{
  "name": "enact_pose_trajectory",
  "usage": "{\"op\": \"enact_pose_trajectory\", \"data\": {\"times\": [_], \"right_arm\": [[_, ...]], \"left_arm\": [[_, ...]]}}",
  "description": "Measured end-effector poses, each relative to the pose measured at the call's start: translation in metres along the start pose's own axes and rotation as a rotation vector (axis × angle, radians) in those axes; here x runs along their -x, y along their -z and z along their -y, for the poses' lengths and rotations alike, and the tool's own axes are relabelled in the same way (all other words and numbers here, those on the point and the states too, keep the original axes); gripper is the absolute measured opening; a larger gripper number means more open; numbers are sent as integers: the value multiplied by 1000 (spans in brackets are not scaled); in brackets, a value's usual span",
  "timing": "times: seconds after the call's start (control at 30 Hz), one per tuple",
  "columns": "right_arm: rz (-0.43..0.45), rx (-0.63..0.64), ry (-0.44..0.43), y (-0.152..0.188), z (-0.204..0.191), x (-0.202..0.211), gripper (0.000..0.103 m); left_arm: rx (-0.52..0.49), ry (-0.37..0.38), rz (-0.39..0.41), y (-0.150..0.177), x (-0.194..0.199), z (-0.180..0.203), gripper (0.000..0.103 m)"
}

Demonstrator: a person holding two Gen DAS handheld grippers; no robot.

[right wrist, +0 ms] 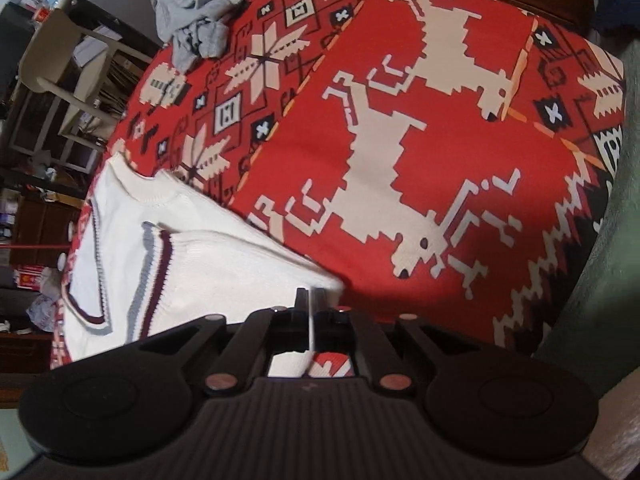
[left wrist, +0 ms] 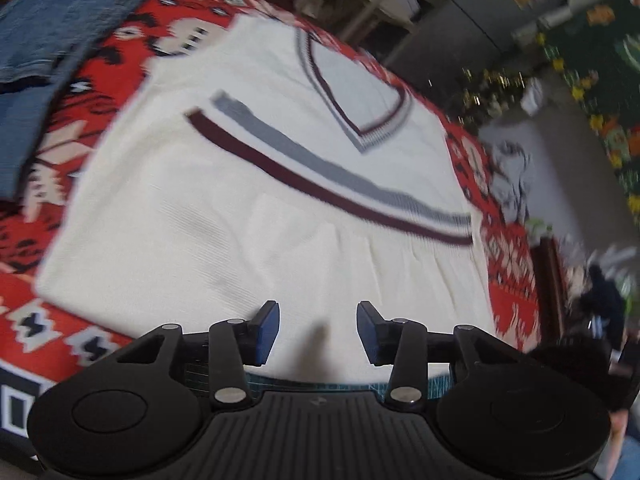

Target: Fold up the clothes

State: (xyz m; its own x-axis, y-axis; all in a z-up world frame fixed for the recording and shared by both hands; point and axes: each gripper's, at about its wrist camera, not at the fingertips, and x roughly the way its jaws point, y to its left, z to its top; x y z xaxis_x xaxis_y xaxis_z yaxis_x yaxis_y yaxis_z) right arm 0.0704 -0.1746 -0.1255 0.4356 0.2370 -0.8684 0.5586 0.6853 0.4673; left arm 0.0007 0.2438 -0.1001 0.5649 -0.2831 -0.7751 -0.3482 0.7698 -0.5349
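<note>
Three garments are being shown on the red patterned blanket (right wrist: pixel 460 200), and the white sweater (left wrist: pixel 248 208) is being used below as the landmark. It is being laid front up on the blanket, V-neck away from the left gripper (left wrist: pixel 318 332), with one side apparently already folded inward, since the chest stripes are being cut short partway across.

The left gripper is being held just above the sweater's near hem, its blue pads apart and nothing between them. The right gripper (right wrist: pixel 310 322) is being kept closed on a thin white edge at the sweater's near corner.

Risks from this state, as judged:
- The pinched edge is being held by very little cloth; a quick pull could be expected to slip it free and let the corner drop.
- With the hem unsecured by the left gripper, the whole sweater could be dragged over the blanket instead of folding, and the blanket itself could be rucked.
- The earlier fold could be opened if the corner is lifted too high.

Count: one white sweater; one blue denim garment (left wrist: pixel 52 40) lying beyond the sweater's far left; one crumpled grey garment (right wrist: pixel 196 12) lying well beyond its collar; two grippers
</note>
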Motion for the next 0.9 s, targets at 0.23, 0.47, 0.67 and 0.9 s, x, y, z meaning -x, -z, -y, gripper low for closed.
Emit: {"op": "enact_pose_trajectory", "data": {"times": [0.23, 0.47, 0.67, 0.9], "right_arm": [[11, 88, -102, 12, -19, 11, 7], [-13, 137, -107, 15, -32, -3, 7], [-27, 156, -92, 15, -38, -16, 7], [-45, 155, -94, 17, -32, -14, 7]], "left_arm": [[238, 76, 87, -41, 22, -55, 41], [235, 66, 39, -53, -21, -49, 11], [195, -8, 24, -50, -33, -42, 9], [152, -103, 27, -34, -16, -42, 9]]}}
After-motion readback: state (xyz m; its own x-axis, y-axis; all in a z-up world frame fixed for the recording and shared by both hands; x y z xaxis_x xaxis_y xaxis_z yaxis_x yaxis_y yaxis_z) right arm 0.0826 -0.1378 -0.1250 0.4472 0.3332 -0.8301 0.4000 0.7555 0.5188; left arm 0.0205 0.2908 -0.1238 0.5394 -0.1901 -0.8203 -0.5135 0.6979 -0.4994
